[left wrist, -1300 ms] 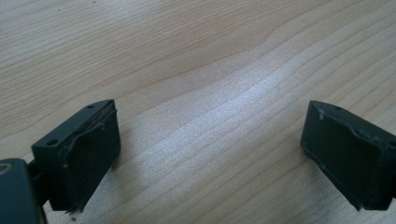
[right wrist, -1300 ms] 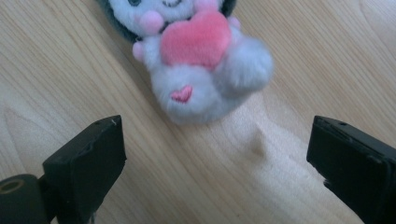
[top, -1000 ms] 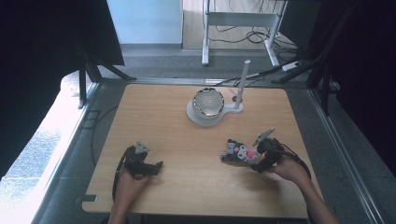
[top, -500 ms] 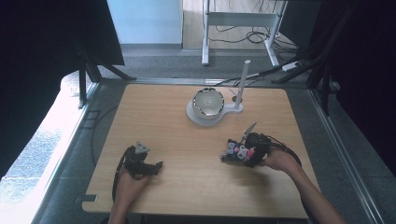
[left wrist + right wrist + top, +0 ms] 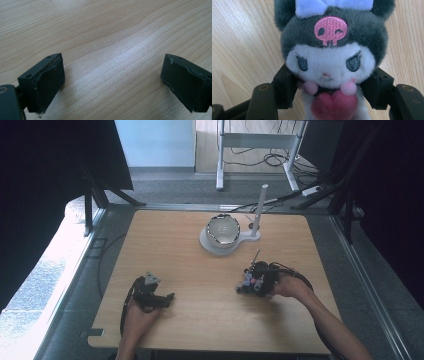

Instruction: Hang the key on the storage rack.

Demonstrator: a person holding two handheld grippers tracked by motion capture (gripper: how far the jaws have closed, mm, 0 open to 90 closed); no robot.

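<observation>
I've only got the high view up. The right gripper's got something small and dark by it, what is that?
Observer: A plush toy with a dark hood, a pink skull badge and a pale blue bow, seen in the right gripper view.
Operator: Is the right gripper actually on it?
Observer: Its jaws sit on either side of the toy's neck, against the plush; the right gripper looks closed on it.
Operator: And the left one?
Observer: The left gripper has its jaws wide apart, with bare wooden table between them.
</observation>
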